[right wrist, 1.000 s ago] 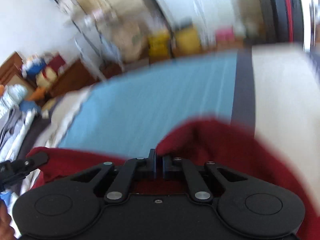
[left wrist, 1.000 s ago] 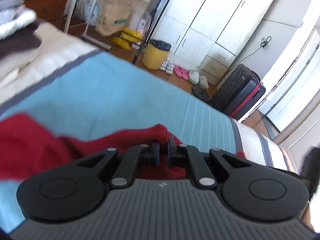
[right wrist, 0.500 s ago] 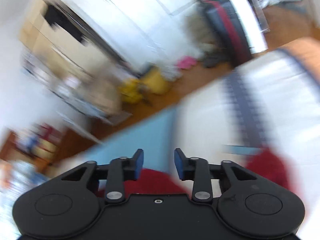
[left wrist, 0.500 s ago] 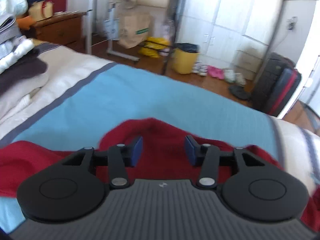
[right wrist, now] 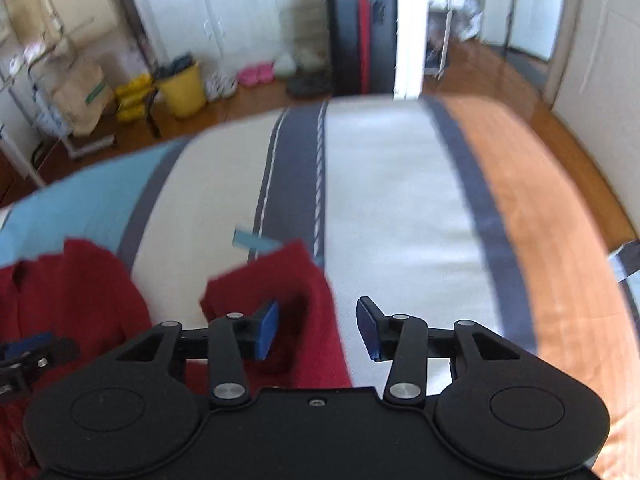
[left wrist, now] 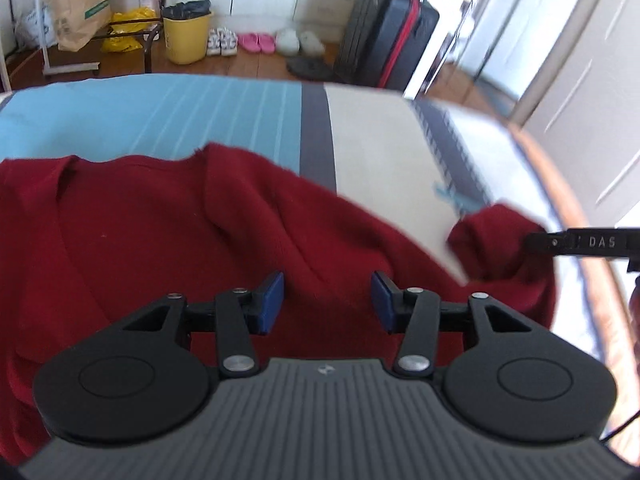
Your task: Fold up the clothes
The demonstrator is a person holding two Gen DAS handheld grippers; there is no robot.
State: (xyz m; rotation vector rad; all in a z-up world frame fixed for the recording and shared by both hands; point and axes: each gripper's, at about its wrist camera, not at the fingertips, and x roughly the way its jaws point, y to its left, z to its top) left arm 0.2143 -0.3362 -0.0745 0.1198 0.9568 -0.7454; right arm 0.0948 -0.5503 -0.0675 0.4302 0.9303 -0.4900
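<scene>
Left wrist view: left gripper (left wrist: 327,302) spread, empty, dark red knit sweater (left wrist: 140,240) flat beneath its fingers; right gripper (right wrist: 316,330) opening over the sleeve (right wrist: 276,292), probably freshly laid for folding.

My left gripper's (left wrist: 327,304) body hides the near part of the red sweater (left wrist: 140,240), and the sweater's left side runs off the left wrist picture's edge. At that picture's right edge only the tip of my right gripper (left wrist: 580,243) shows, the rest cut off, and I cannot tell whether it touches the sleeve end (left wrist: 496,236) beside it. In the right wrist view the bedspread (right wrist: 400,200) and floor are blurred, and a small light blue thing (right wrist: 256,242) past the sleeve is too smeared to name. A dark thing (right wrist: 626,262) at the right edge is cut off
</scene>
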